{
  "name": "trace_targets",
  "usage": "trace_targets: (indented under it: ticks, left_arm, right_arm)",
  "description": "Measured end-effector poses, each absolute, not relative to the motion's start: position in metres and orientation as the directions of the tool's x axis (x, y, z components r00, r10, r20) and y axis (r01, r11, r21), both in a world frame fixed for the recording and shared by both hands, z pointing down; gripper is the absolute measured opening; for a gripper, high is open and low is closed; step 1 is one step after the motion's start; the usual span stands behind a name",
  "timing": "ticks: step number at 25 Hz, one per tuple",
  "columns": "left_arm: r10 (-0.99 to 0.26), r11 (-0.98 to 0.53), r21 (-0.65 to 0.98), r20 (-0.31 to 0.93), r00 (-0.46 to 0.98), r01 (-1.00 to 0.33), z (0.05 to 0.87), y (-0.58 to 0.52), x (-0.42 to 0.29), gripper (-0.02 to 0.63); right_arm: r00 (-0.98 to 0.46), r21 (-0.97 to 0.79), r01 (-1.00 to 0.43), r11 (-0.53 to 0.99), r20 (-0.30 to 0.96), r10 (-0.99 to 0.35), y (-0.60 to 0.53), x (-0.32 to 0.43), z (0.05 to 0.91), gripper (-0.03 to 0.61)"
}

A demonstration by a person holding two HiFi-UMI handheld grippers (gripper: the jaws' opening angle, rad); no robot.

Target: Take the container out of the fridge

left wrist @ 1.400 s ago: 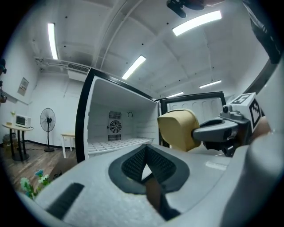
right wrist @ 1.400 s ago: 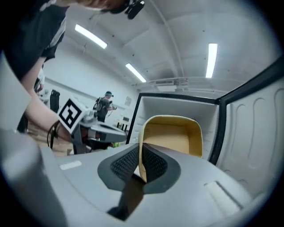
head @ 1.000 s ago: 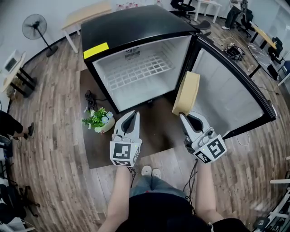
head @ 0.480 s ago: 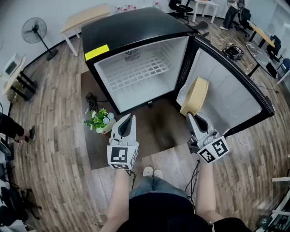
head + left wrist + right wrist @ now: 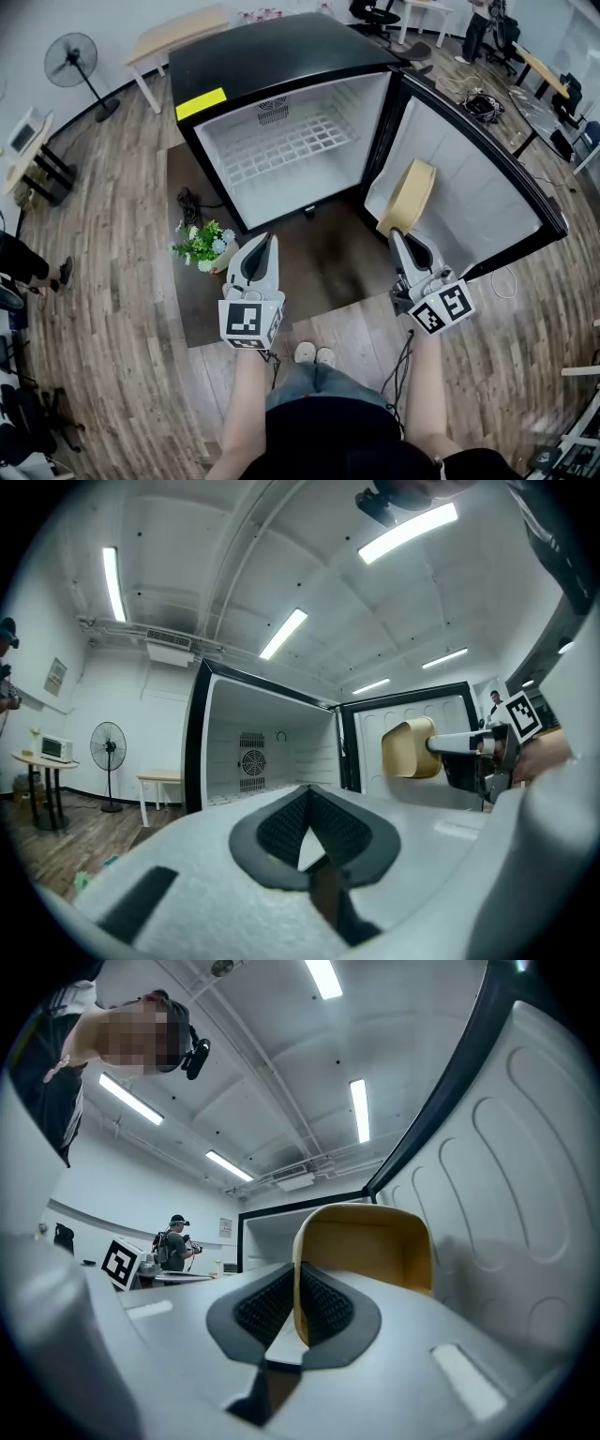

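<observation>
Tan container [image 5: 407, 195] is clamped by its wall in the right hand-held gripper [image 5: 396, 234]. It is outside the fridge [image 5: 281, 56], just in front of the open door's [image 5: 478, 206] inner face. The left hand-held gripper [image 5: 265, 244] is closed on nothing, aimed toward the fridge's wire shelf [image 5: 291, 145].

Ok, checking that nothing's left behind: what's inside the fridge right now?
Inside the fridge, only a white wire shelf and a vent on the back wall show. The yellow container is outside, in the right gripper. What lies beneath the shelf shows only partly through its grid.
</observation>
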State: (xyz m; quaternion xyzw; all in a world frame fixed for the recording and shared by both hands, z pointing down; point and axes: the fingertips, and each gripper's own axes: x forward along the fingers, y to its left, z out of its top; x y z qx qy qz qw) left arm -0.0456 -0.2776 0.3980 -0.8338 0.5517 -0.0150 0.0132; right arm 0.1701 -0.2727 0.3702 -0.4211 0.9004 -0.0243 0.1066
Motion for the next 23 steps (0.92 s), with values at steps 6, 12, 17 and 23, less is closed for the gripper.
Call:
trace_targets:
  ticks: [6,12,17,23]
  left_arm:
    - [-0.919,-0.395,-0.038,0.009,0.395,-0.918,0.3964,-0.278,-0.0417,0.005]
    - [-0.917,-0.399,-0.041,0.007,0.399,-0.916,0.3953,-0.2775,-0.0383,0.005]
    - [-0.916,-0.4,-0.041,0.006,0.4,-0.916,0.3937,-0.2771,-0.0383,0.005]
    - [-0.916,-0.402,-0.046,0.003,0.402,-0.915,0.3917,-0.275,-0.0366,0.006]
  right_arm:
    - [-0.626,-0.142,-0.749,0.648,-0.17,-0.761,-0.2698,0.1727,0.3725,0.025]
    - [-0.623,-0.146,-0.751,0.645,-0.168,-0.764,-0.2683,0.1757,0.3743,0.025]
    - [-0.626,-0.146,-0.749,0.646,-0.164,-0.763,-0.2675,0.1761,0.3763,0.025]
    - [-0.627,-0.143,-0.75,0.646,-0.161,-0.762,-0.2655,0.1774,0.3759,0.025]
